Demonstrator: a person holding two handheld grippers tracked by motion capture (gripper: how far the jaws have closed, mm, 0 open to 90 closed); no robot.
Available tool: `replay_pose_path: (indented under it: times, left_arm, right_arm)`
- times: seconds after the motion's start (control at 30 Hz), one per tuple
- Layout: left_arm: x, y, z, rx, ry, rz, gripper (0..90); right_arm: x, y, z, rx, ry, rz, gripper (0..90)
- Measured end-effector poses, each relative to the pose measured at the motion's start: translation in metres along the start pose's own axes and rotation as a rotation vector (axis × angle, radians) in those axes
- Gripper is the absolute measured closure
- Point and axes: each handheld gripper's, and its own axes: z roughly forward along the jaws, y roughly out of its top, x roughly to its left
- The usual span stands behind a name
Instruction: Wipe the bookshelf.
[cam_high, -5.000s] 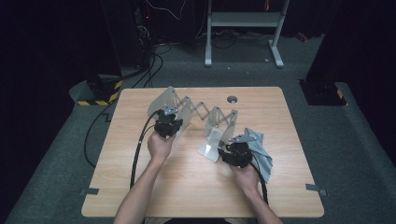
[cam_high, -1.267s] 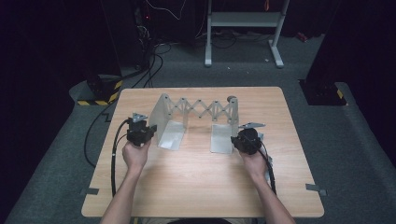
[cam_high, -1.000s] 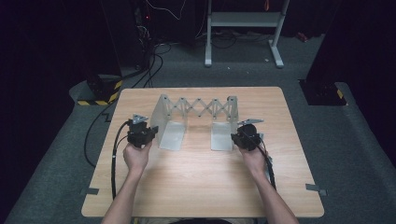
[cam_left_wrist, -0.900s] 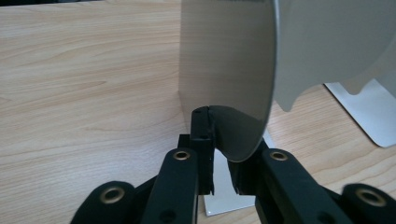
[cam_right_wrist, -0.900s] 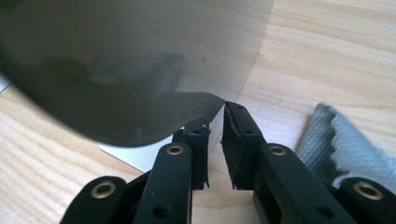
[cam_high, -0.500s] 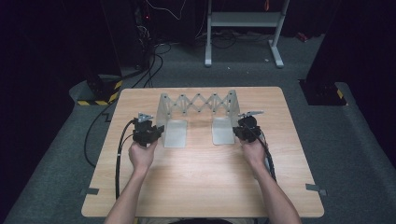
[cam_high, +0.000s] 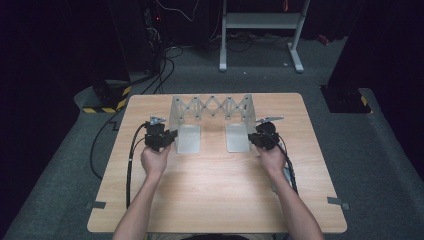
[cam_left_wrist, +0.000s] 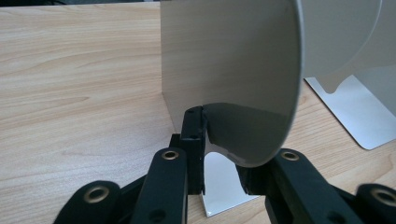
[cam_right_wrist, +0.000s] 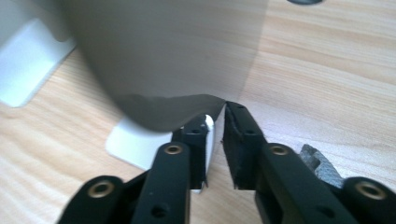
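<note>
1. Your left tool (cam_high: 159, 137) grips the left end plate (cam_left_wrist: 229, 79) of the expandable metal bookend rack (cam_high: 212, 106), jaws pinched on the plate's lower edge.
2. Your right tool (cam_high: 263, 137) is set around the right end plate (cam_right_wrist: 163, 56), but its jaws look slightly apart; I judge the hold loose, so close firmly before moving.
3. The rack stands toward the far middle of the tabletop (cam_high: 215, 190), both flat feet down and the scissor lattice (cam_high: 212, 105) spanning the 2 plates.
4. Move both hands at equal pace along 1 line, keeping the plates upright, so the lattice neither twists nor lifts a foot.
</note>
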Motion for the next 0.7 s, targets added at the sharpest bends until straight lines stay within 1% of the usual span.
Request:
replay_pose_path:
  times: [0.03,0.13,0.2,0.23,0.27,0.3,0.37,0.4,0.47,0.5,0.53,0.6,0.67,0.7]
  left_arm:
    - [0.0,0.0,0.0,-0.002,-0.001,-0.005,74.3]
    - [0.001,0.0,0.0,-0.003,-0.004,-0.006,74.1]
    - [0.001,-0.001,0.0,-0.005,-0.008,-0.006,73.9]
    - [0.001,-0.002,0.0,0.001,-0.007,0.0,73.5]
    - [0.001,-0.003,0.001,0.003,-0.006,0.002,71.7]
    - [0.002,-0.004,0.001,0.011,-0.004,0.016,68.8]
    - [0.002,-0.006,0.0,0.007,-0.004,0.026,63.2]
    - [0.003,-0.006,-0.001,0.003,-0.015,0.013,61.0]
    - [0.004,-0.007,-0.003,0.016,-0.02,0.021,57.1]
    - [0.005,-0.007,-0.004,0.017,-0.02,0.022,55.2]
    - [0.005,-0.007,-0.005,0.012,-0.023,0.02,53.8]
    - [0.007,-0.008,-0.008,0.002,-0.031,0.004,51.9]
    - [0.009,-0.009,-0.012,0.002,-0.034,0.008,50.1]
    - [0.009,-0.01,-0.014,-0.004,-0.035,0.002,49.4]
  right_arm:
    - [0.001,-0.001,-0.005,-0.007,0.009,-0.008,70.7]
    - [0.004,-0.007,-0.019,-0.038,0.006,-0.044,69.2]
    - [0.003,-0.014,-0.027,-0.044,-0.001,-0.058,68.2]
    - [0.002,-0.02,-0.032,-0.05,-0.01,-0.067,67.6]
    - [0.001,-0.024,-0.035,-0.051,-0.012,-0.067,67.5]
    - [-0.002,-0.031,-0.04,-0.054,-0.017,-0.065,67.4]
    - [-0.007,-0.042,-0.046,-0.055,-0.024,-0.06,67.4]
    - [-0.009,-0.047,-0.048,-0.05,-0.034,-0.058,67.4]
    - [-0.015,-0.06,-0.052,-0.033,-0.079,-0.055,65.1]
    - [-0.018,-0.065,-0.052,-0.025,-0.088,-0.048,63.4]
    - [-0.021,-0.07,-0.053,-0.024,-0.09,-0.04,61.4]
    - [-0.026,-0.077,-0.053,-0.017,-0.096,-0.027,57.2]
    - [-0.03,-0.082,-0.051,-0.001,-0.092,-0.022,53.8]
    - [-0.031,-0.083,-0.049,0.008,-0.1,-0.032,53.1]
